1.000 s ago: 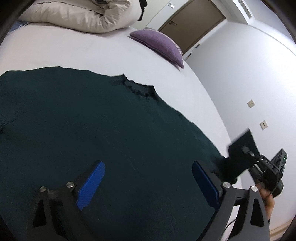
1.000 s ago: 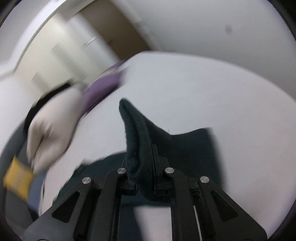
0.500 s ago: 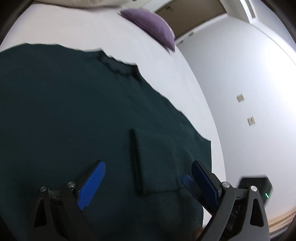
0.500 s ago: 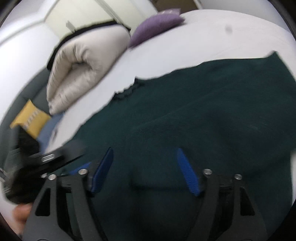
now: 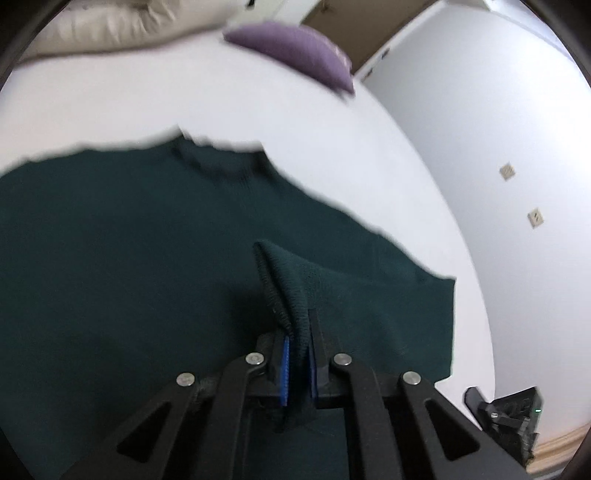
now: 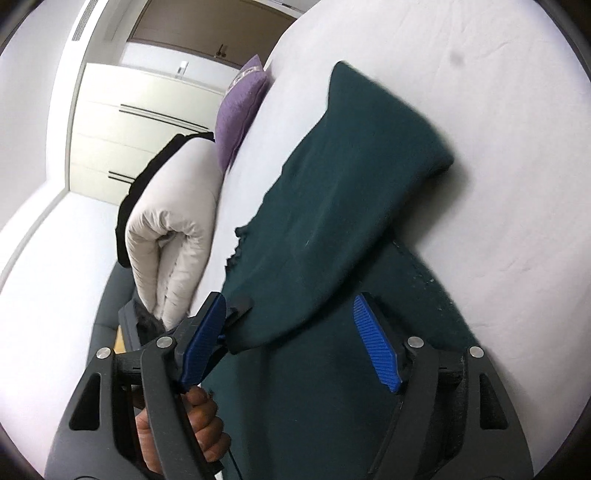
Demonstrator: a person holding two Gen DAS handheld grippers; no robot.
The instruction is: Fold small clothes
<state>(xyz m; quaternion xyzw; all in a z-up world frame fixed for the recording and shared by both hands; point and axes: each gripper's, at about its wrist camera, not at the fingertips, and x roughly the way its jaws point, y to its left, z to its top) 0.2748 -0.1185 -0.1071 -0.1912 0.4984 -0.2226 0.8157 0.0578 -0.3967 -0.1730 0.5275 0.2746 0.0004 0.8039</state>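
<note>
A: Left wrist view: left claw point(image 5: 297, 360) pressed together on a raised fold of dark green sweater point(image 5: 129, 258), ribbed cuff edge standing up between the blue pads point(image 5: 283, 373).

B: And the garment itself?

A: Spread flat across white bed point(image 5: 332, 140), neckline toward the far side, one straight edge ending near the mattress's right-hand rim. Pinched sleeve lifted off the body of the sweater, remainder lying flat beneath.

B: Beyond the sweater?

A: Purple pillow point(image 5: 295, 55) at the far end, cream duvet point(image 5: 122, 26) rolled beside it, brown door point(image 5: 347, 22) behind. Two wall plates on the pale wall at right; dark device with a small green light low in the right corner.

B: Right wrist view?

A: Right claw point(image 6: 293, 349) spread wide, blue pads point(image 6: 376, 349) well apart, gripping nothing. Sweater point(image 6: 351, 184) seen below, sleeve folded diagonally over the body, its lower end running to the left claw partly visible behind the near finger. Person's hand point(image 6: 188, 432) wrapped round a handle at lower left.

B: Background there?

A: Same pillow point(image 6: 240, 107) and duvet point(image 6: 173, 221) along the bed's point(image 6: 480, 92) edge, cream wardrobe point(image 6: 122, 122) with dark bar handles against the wall.
</note>
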